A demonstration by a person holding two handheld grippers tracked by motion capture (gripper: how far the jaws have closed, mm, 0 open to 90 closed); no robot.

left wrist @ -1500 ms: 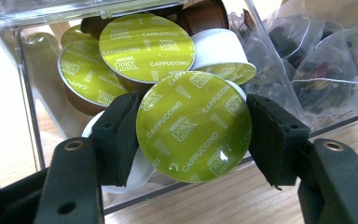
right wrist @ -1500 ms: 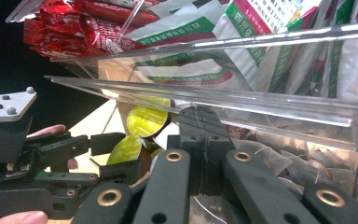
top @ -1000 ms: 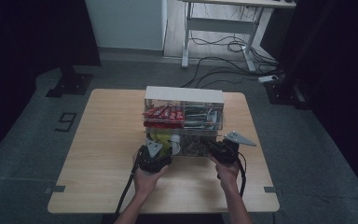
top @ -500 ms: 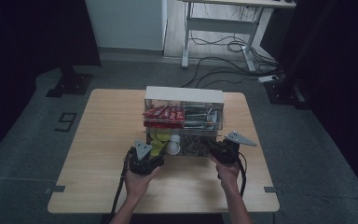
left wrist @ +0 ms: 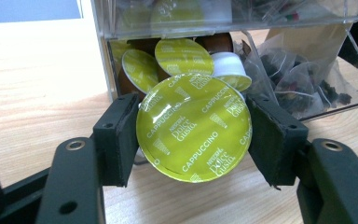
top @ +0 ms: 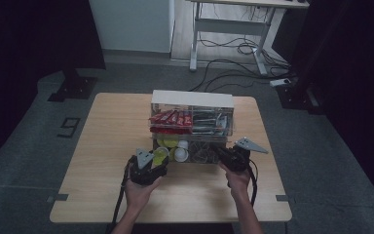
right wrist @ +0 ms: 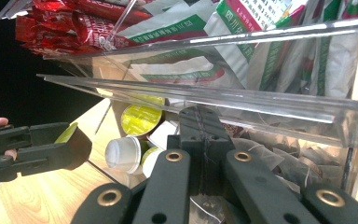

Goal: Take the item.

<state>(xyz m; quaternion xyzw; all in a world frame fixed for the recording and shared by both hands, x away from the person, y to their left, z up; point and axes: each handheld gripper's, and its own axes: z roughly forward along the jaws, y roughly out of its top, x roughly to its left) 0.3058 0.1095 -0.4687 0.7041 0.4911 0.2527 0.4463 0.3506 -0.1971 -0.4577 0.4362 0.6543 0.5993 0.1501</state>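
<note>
A clear acrylic organizer (top: 192, 100) stands mid-table, red packets (top: 170, 118) on its upper tier and a drawer (top: 209, 158) of capsules and tea bags below. My left gripper (top: 157, 161) is just in front of the drawer's left end, shut on a green-lidded Cappuccino capsule (left wrist: 193, 126). The capsule is squeezed between the two black pads (left wrist: 119, 135) and held off the wood. My right gripper (right wrist: 200, 135) sits at the drawer's right front with its jaws pressed together on the clear front wall (right wrist: 279, 154). More capsules (left wrist: 182, 56) lie in the drawer behind.
Tea bags (left wrist: 298, 79) fill the drawer's right half. Green-and-white sachets (right wrist: 242, 28) sit on the upper tier beside the red packets. Bare wooden tabletop (top: 107, 131) lies left of the organizer. A desk frame and cables (top: 233, 48) are on the floor behind.
My left gripper has drawn back from the drawer toward the person and slightly left, bringing the green capsule out with it. The right gripper has stayed put.
</note>
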